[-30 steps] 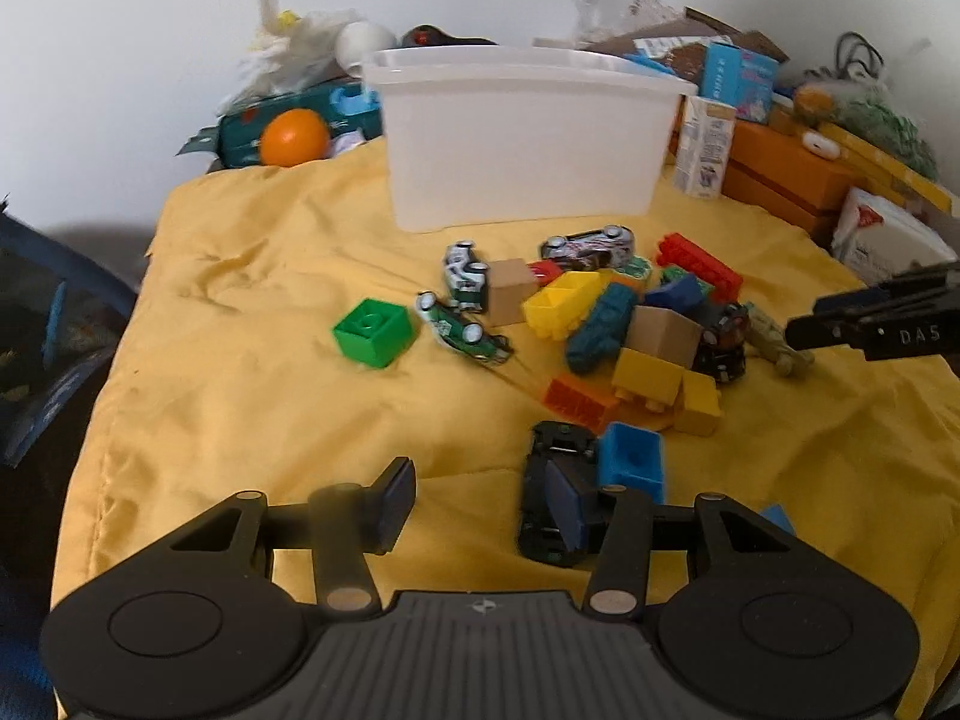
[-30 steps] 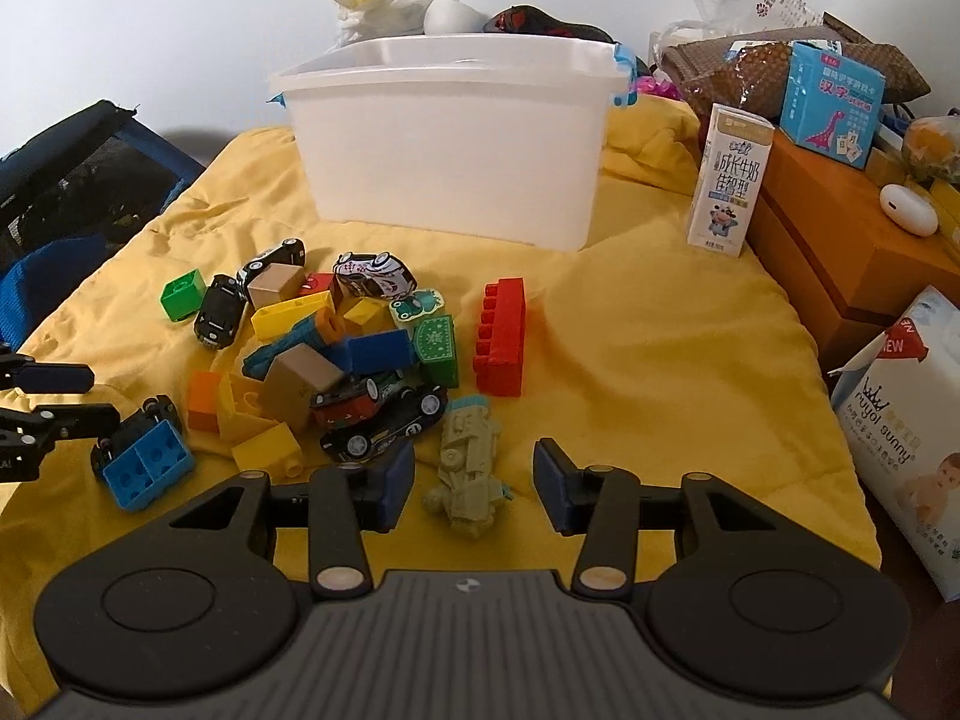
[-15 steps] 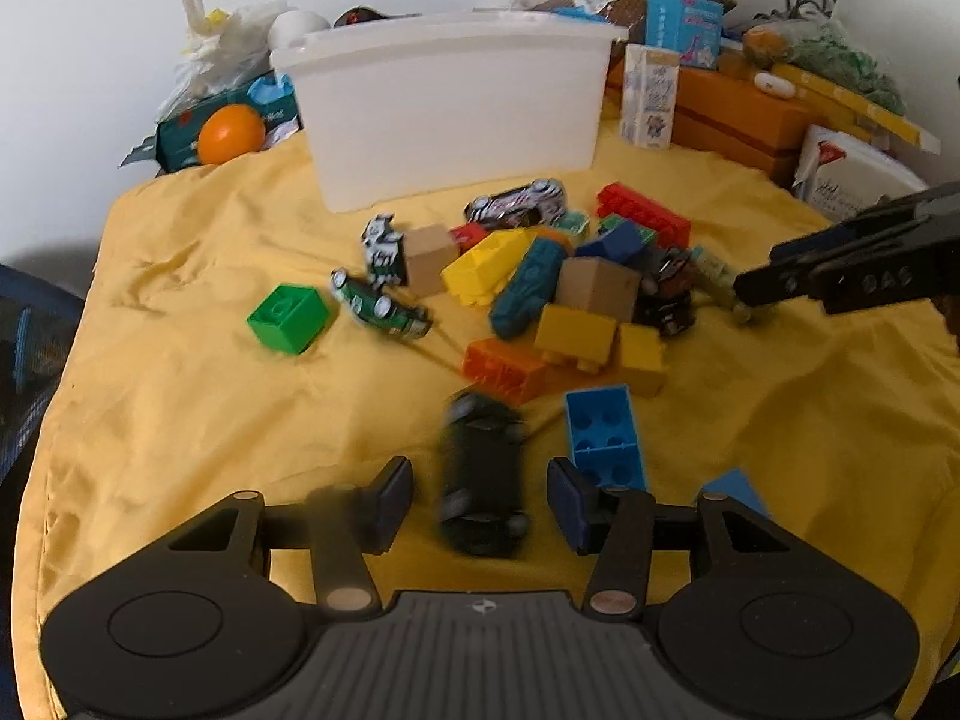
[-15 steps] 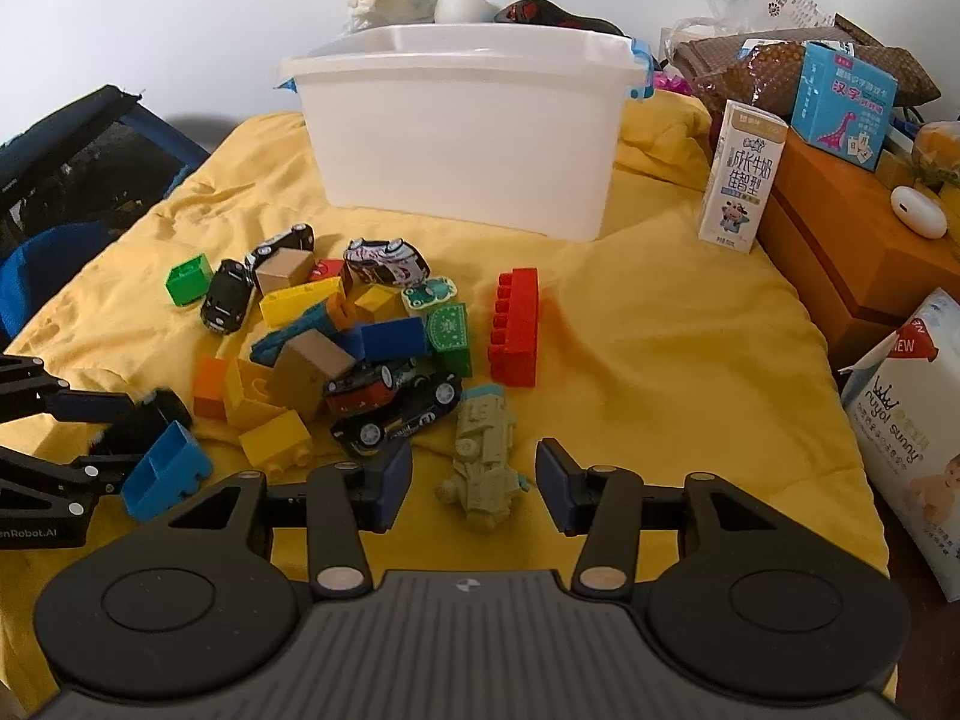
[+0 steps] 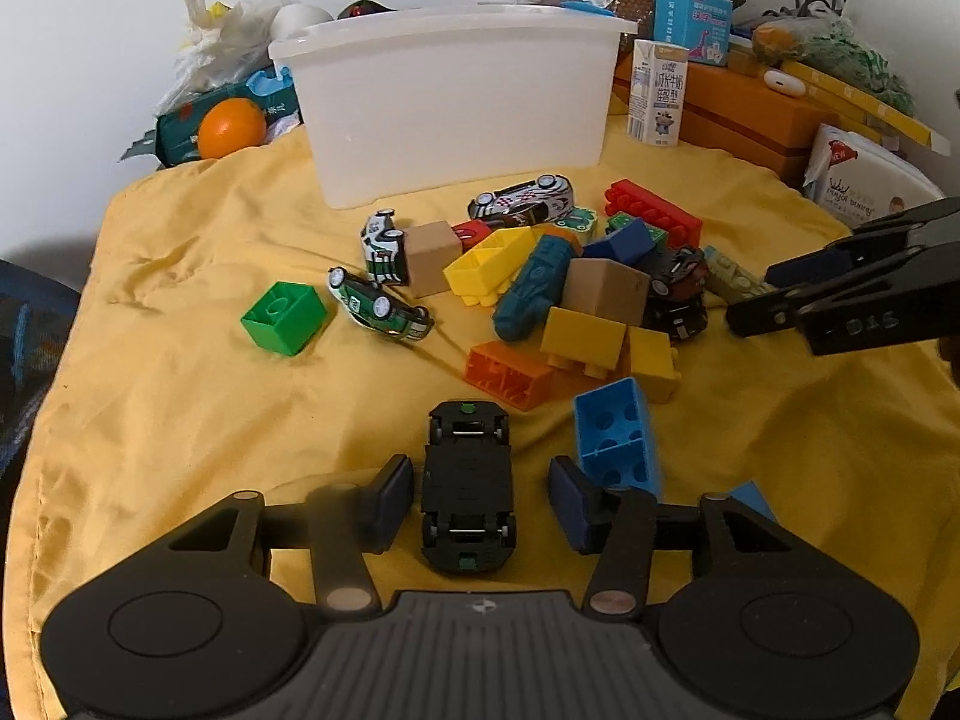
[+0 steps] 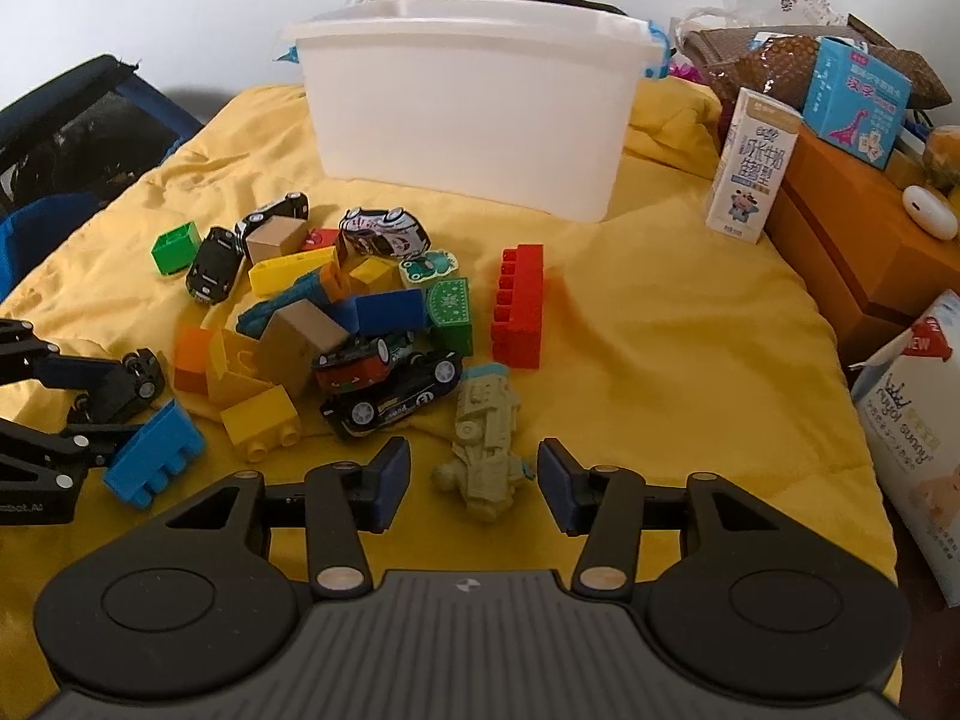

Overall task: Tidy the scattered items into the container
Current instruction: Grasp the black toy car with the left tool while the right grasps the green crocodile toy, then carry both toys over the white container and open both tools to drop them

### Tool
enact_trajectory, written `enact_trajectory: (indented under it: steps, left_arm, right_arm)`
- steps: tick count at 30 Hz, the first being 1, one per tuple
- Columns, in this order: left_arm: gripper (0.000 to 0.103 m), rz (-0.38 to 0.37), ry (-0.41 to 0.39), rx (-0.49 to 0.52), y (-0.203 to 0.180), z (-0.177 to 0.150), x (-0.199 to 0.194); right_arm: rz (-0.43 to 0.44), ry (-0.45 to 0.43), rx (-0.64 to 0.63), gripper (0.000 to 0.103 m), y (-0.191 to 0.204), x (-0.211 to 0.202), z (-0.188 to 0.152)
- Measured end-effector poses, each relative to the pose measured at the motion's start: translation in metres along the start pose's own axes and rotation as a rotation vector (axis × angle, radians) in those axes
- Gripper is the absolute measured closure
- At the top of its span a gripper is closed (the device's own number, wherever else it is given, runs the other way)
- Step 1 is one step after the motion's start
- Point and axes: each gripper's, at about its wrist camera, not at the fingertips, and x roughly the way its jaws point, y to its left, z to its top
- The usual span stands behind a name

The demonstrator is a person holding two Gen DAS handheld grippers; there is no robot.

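A white plastic bin (image 5: 456,108) (image 6: 468,120) stands at the back of the yellow cloth (image 5: 180,396). In front of it lies a heap of toy bricks and cars. A black toy car (image 5: 468,492) (image 6: 129,387) lies upside down between the fingers of my left gripper (image 5: 480,492) (image 6: 90,414). Those jaws are closing, and a gap still shows on the car's right side. A blue brick (image 5: 615,435) sits just right of it. My right gripper (image 6: 474,480) (image 5: 756,300) stands open around a pale green toy vehicle (image 6: 486,444), with gaps on both sides.
A green brick (image 5: 282,318) and a green car (image 5: 381,312) lie apart at the left of the heap, and a red brick (image 6: 516,306) at its right. A milk carton (image 6: 750,168), orange boxes (image 6: 852,240) and a white pack (image 6: 918,420) line the right edge. An orange (image 5: 231,126) lies back left.
The black car, earlier beside the left gripper's right finger, now lies lengthwise between both fingers. The left jaws have narrowed. The right gripper has barely moved.
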Motion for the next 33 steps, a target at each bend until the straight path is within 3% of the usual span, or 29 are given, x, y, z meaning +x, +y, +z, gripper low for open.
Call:
enact_trajectory:
  steps: [2, 3, 7, 13, 22, 26, 28, 30, 33]
  left_arm:
    - [0.064, -0.018, 0.0, -0.023, 0.004, 0.001, -0.001]
    - [0.07, -0.023, 0.002, -0.04, 0.008, 0.002, -0.001]
    - [0.07, -0.03, -0.007, -0.079, 0.02, 0.003, -0.005]
    - [0.07, 0.018, -0.046, -0.137, 0.037, 0.008, -0.018]
    - [0.07, 0.031, -0.153, -0.196, 0.053, 0.055, -0.039]
    - [0.07, 0.014, -0.164, -0.184, 0.045, 0.061, -0.038]
    - [0.07, 0.008, -0.159, -0.183, 0.042, 0.058, -0.04]
    - [0.07, 0.006, -0.143, -0.18, 0.04, 0.054, -0.039]
    - [0.07, 0.012, -0.13, -0.181, 0.041, 0.049, -0.038]
  right_arm:
    - [-0.011, 0.012, -0.008, 0.054, -0.001, 0.006, -0.001]
    - [-0.005, 0.026, 0.001, 0.06, -0.004, 0.009, -0.001]
    - [0.049, 0.011, 0.043, 0.061, -0.015, 0.004, 0.001]
    - [0.041, -0.021, 0.064, 0.061, -0.023, -0.009, 0.001]
    - [0.056, -0.111, 0.098, 0.061, -0.031, -0.042, 0.019]
    - [0.046, -0.004, 0.06, 0.06, -0.027, -0.023, 0.019]
    - [0.022, 0.051, 0.054, 0.053, -0.025, -0.013, 0.01]
    - [0.014, 0.054, 0.042, 0.042, -0.022, -0.011, 0.002]
    - [0.017, 0.04, 0.019, 0.042, -0.018, -0.007, -0.003]
